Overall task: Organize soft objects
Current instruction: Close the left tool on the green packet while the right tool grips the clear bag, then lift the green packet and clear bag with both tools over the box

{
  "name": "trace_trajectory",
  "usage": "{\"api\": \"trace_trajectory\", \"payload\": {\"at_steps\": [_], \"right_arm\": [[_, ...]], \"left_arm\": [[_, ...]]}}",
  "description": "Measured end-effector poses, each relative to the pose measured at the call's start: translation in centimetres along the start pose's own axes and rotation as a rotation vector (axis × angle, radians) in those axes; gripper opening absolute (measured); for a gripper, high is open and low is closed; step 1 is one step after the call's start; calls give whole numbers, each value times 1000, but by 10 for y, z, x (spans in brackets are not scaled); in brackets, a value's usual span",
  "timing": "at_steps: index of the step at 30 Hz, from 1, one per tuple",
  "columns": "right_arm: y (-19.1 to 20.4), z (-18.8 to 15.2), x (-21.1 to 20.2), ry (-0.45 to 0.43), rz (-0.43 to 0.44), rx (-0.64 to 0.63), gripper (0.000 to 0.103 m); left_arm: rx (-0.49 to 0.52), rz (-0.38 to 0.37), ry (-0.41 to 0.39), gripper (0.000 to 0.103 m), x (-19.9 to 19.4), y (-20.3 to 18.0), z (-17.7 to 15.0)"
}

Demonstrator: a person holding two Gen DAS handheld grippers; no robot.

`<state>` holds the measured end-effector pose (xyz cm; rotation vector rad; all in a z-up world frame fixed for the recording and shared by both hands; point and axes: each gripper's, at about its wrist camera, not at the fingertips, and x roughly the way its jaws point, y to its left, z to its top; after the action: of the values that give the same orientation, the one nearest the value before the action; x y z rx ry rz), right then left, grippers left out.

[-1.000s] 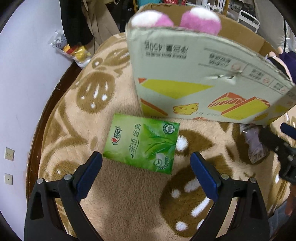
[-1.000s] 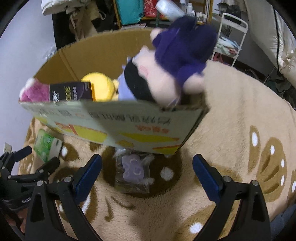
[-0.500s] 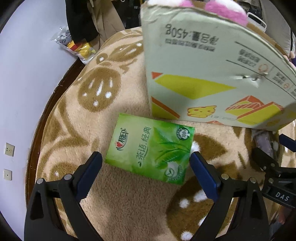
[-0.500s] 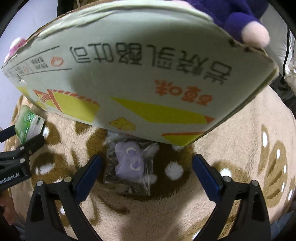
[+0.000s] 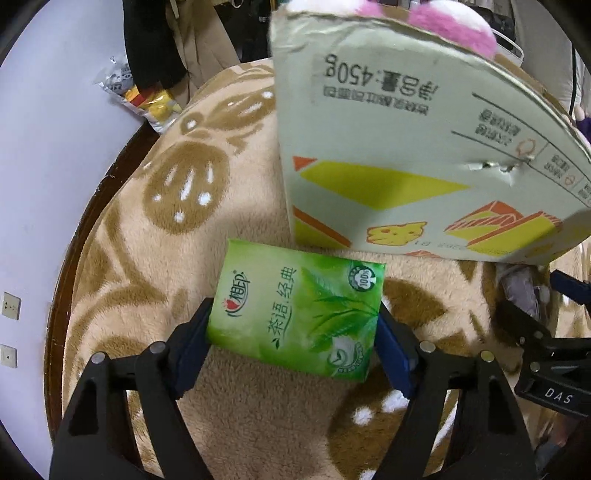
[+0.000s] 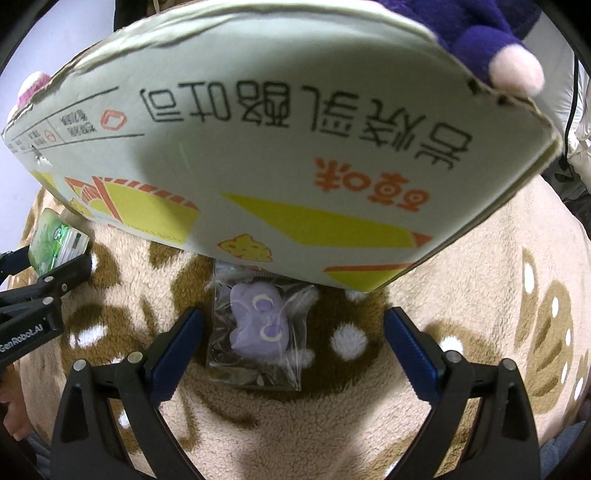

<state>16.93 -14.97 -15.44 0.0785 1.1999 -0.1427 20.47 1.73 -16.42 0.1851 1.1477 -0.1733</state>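
A green tissue pack (image 5: 295,314) lies on the beige patterned blanket (image 5: 184,229) in front of a printed cardboard box (image 5: 417,155). My left gripper (image 5: 293,332) has its blue pads against both sides of the pack. It also shows in the right wrist view (image 6: 55,240). A small purple plush in a clear bag (image 6: 258,325) lies at the foot of the box (image 6: 277,147). My right gripper (image 6: 291,347) is open around the bag, its pads apart from it. A pink plush (image 5: 454,22) and a purple plush (image 6: 476,29) stick out of the box.
A snack bag (image 5: 144,96) lies at the blanket's far left edge by the white wall (image 5: 44,155). A dark wooden rim (image 5: 74,240) borders the blanket on the left. The right gripper's black frame (image 5: 546,354) shows at the right of the left wrist view.
My left gripper moved forward and closed its pads onto the green tissue pack. My right gripper lowered and advanced so the bagged purple plush now lies between its open fingers.
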Motion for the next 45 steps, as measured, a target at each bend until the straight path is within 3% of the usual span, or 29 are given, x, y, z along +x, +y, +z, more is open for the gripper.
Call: {"api": "trace_trajectory", "payload": {"at_steps": [11,16,25,36,45], "right_arm": [[7,-3,6,3,-4,0,96],[-1,-2,5,16,-29,23,76],[-11,-7,0,13,-55,29,50],[-17,-27,-18,37,-40,66,46],[-30,-43,-62,-42,21,89,46]], "left_arm": [[-4,15,-4,79,-3,-7,-6],[6,33,-4,79,-7,-13,-10],[55,48,-19,78,-21,-28,-21],[62,58,-74,78,-59,-28,-43],[49,53,-127,78,-92,-25,-52]]}}
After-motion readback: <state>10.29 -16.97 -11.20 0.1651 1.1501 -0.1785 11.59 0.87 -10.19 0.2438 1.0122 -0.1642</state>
